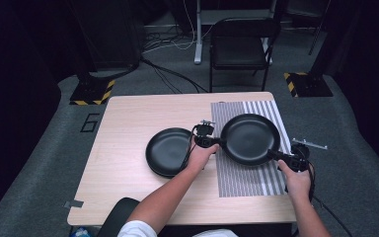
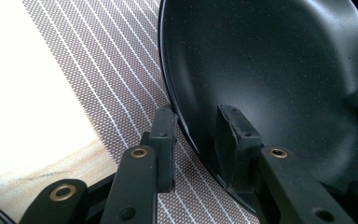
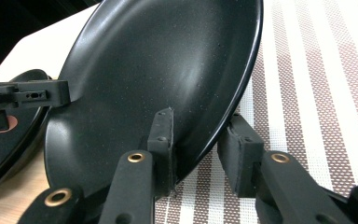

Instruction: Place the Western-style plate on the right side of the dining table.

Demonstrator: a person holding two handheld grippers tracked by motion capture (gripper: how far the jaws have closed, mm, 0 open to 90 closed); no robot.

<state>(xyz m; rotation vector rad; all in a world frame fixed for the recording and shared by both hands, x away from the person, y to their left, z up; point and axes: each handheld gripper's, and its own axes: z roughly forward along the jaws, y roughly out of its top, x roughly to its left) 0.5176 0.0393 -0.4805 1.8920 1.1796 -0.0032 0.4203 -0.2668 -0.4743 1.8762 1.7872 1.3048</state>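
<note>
A: Right, materials first. What sits right of centre in the high view?

B: A large black plate [image 1: 250, 138], round and shallow, with a matte, finely speckled surface and a thin raised rim. It is over a woven placemat [image 1: 246, 180] in grey and white stripes, whose mesh weave is plain in both gripper views. The mat lies on the right part of a pale wood-grain table [image 1: 128, 128].

A: And left of centre?

B: A second black plate [image 1: 167, 151], smaller, same finish, lying flat on the bare wood.

A: Where are the grippers relative to the large plate?

B: The left gripper [image 1: 212, 141] is at the plate's left edge. In the left gripper view its black jaws straddle the rim [image 2: 191, 140], one pad inside the bowl and one outside over the mat, pinching it. The right gripper [image 1: 275, 155] is at the lower right edge. In the right gripper view its jaws bracket the rim the same way, one on the upper face and one beneath, clamped on the plate [image 3: 168, 70].

A: Attitude of the plate?

B: It appears tilted in the right gripper view; whether it touches the mat I cannot tell.
</note>
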